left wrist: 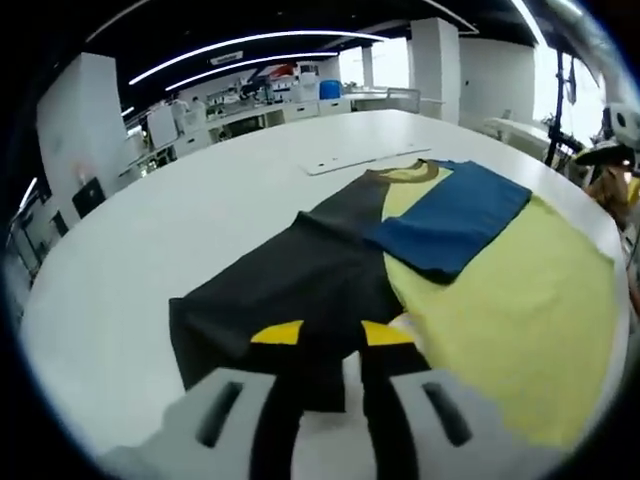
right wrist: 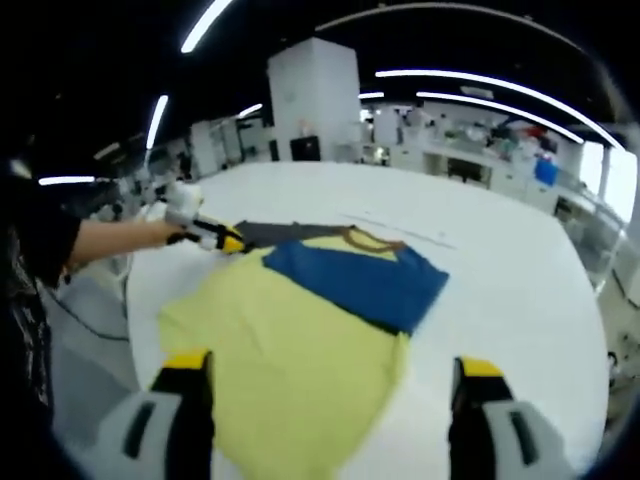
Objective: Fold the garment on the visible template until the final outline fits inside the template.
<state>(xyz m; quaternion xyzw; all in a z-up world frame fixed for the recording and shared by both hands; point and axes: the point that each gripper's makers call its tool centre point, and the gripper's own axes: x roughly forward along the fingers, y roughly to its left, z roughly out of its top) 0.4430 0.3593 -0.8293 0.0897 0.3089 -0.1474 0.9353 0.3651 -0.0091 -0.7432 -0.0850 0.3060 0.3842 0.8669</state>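
- On the white tabletop [left wrist: 150, 250] lies the garment [right wrist: 300, 350], long axis running away from both hand-held grippers.
- Left hand-held gripper [left wrist: 325, 345] pinches its dark edge, nearer.
- Right hand-held gripper [right wrist: 325, 385] hangs spread above the yellow hem.

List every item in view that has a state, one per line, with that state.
garment: lying flat on the table, partly folded, blue sleeve turned in over the yellow body
dark part of the garment: flat, its edge between the left gripper's jaws
left gripper: shut on the garment
right gripper: open, holding nothing, above the yellow hem
template: flat on the table past the collar, uncovered
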